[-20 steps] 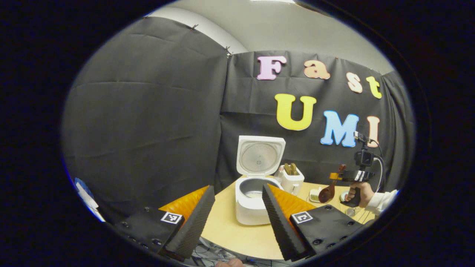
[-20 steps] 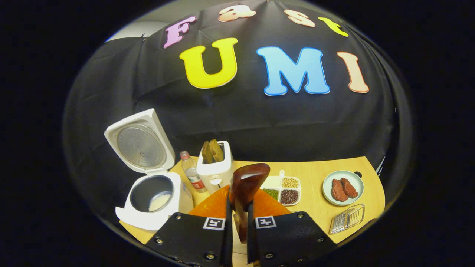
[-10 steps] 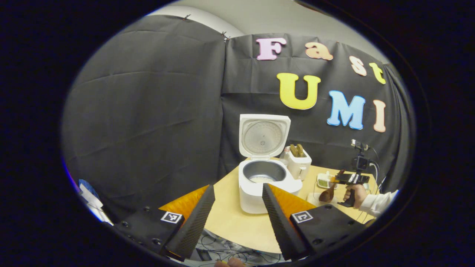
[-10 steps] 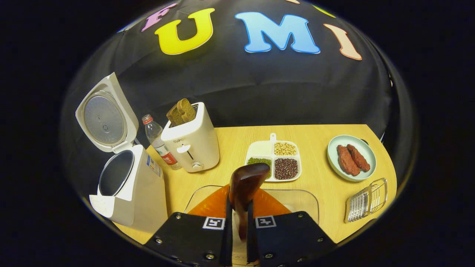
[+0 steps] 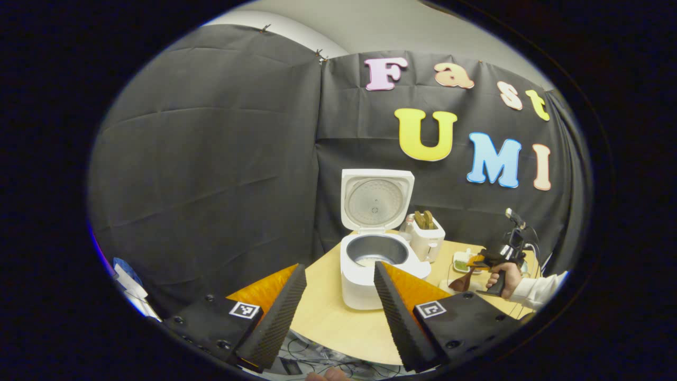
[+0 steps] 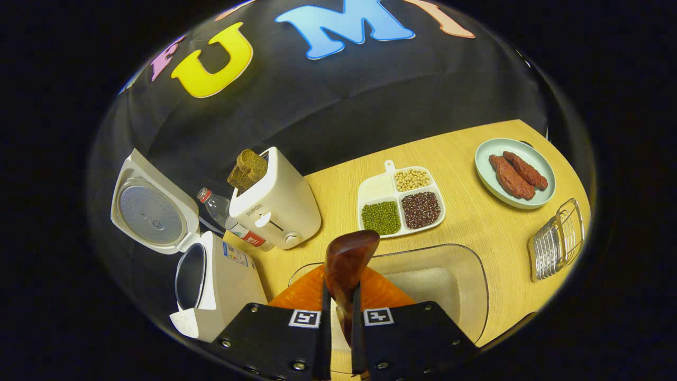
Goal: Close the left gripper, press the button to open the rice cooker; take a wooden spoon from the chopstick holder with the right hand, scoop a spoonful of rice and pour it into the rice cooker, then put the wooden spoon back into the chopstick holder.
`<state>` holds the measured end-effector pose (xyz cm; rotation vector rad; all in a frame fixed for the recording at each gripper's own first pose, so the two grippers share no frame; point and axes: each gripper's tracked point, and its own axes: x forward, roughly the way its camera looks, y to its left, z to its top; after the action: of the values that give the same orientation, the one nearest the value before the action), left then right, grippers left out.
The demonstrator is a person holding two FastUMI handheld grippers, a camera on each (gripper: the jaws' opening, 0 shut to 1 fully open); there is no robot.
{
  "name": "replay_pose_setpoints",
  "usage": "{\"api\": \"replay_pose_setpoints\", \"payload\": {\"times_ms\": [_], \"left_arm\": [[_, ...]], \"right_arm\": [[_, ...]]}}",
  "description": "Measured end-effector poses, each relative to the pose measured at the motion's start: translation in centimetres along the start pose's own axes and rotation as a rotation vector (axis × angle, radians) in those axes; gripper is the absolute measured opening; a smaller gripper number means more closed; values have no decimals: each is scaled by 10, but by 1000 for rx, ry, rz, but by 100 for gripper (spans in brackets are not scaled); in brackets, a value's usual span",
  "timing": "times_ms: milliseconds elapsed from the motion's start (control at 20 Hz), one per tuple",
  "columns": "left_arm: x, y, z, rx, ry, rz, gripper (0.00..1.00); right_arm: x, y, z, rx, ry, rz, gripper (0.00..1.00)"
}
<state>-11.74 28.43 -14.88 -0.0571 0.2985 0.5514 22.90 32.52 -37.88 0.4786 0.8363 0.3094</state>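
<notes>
While right gripper [image 6: 338, 328] pinches wooden spoon [image 6: 346, 259] by its handle, bowl end over clear rice container [image 6: 465, 264], left gripper [image 5: 338, 307] fingers spread apart, rice cooker [image 5: 370, 259] lid up on table [image 5: 328, 323].

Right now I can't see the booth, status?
Left tongs open, idle. Right tongs shut on wooden spoon, above rice tray. Rice cooker open. Nothing blocking.

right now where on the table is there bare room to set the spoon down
Bare wood lies between the divided white bean tray and the pale green plate of red sausages, and in front of the open white rice cooker. It is crowded around the white toaster, plastic bottle and clear rice dish.
</notes>
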Motion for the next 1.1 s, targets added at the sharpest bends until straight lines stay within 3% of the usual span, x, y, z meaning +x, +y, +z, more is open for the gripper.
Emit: {"api": "replay_pose_setpoints", "payload": {"times_ms": [350,750,1100], "left_arm": [[-10,-8,14,19,-38,-27,90],[-22,-18,21,8,-73,-69,90],[-36,-10,29,8,-103,-62,90]], "right_arm": [[-20,-9,-1,282,27,87,16],[-80,3,47,330,-56,189,15],[-123,66,85,380,-101,338,15]]}}
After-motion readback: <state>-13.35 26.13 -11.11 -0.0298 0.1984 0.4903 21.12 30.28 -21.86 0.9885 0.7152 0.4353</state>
